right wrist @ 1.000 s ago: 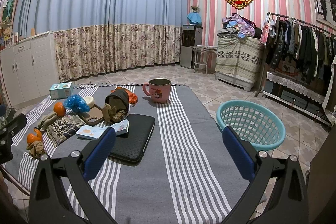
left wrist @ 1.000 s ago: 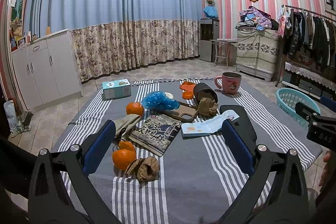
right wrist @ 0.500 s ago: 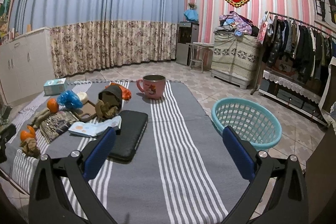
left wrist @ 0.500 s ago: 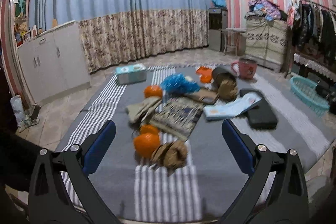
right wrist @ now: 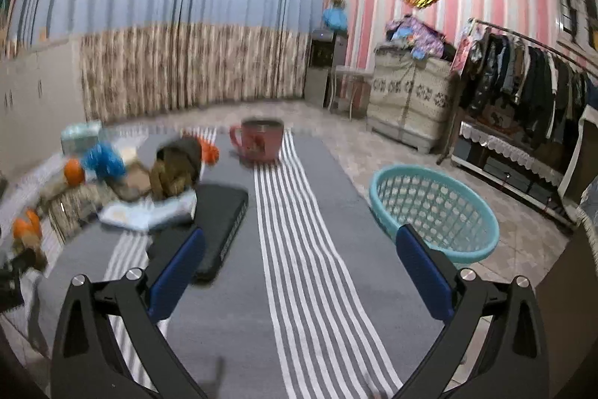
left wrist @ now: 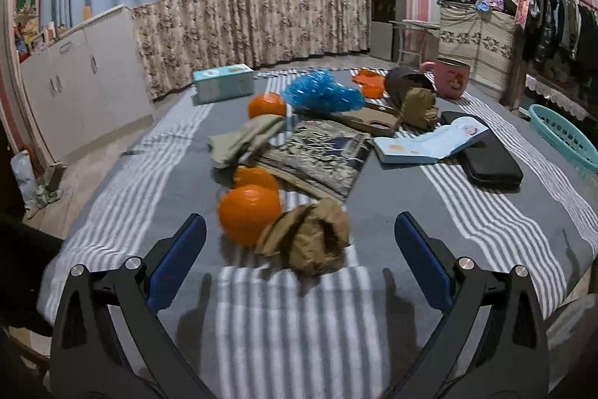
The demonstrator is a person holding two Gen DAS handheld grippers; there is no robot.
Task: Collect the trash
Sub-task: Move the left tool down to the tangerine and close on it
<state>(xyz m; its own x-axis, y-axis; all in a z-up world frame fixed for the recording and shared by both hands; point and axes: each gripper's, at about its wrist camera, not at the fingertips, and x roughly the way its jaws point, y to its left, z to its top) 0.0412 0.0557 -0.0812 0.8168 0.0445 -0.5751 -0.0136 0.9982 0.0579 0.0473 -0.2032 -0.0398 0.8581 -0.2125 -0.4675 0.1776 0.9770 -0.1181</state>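
Observation:
A crumpled brown paper wad (left wrist: 308,242) lies on the striped table cloth (left wrist: 291,324), touching an orange (left wrist: 249,212). My left gripper (left wrist: 299,257) is open and empty, its fingers either side of the wad and just short of it. A second brown wad (left wrist: 420,103) spills from a tipped dark cup, and a blue plastic wrapper (left wrist: 321,96) lies behind. My right gripper (right wrist: 299,268) is open and empty above the cloth, near a black case (right wrist: 215,223). A teal basket (right wrist: 433,212) stands on the floor to the right.
Two more oranges (left wrist: 267,105), a patterned book (left wrist: 317,156), an open booklet (left wrist: 429,141), a folded cloth (left wrist: 243,137), a tissue box (left wrist: 222,83) and a pink mug (left wrist: 450,79) crowd the table. A clothes rack (right wrist: 523,70) stands at the right.
My left gripper has moved down and forward toward the near brown wad and the orange. My right gripper has shifted closer to the table; its view is blurred by motion.

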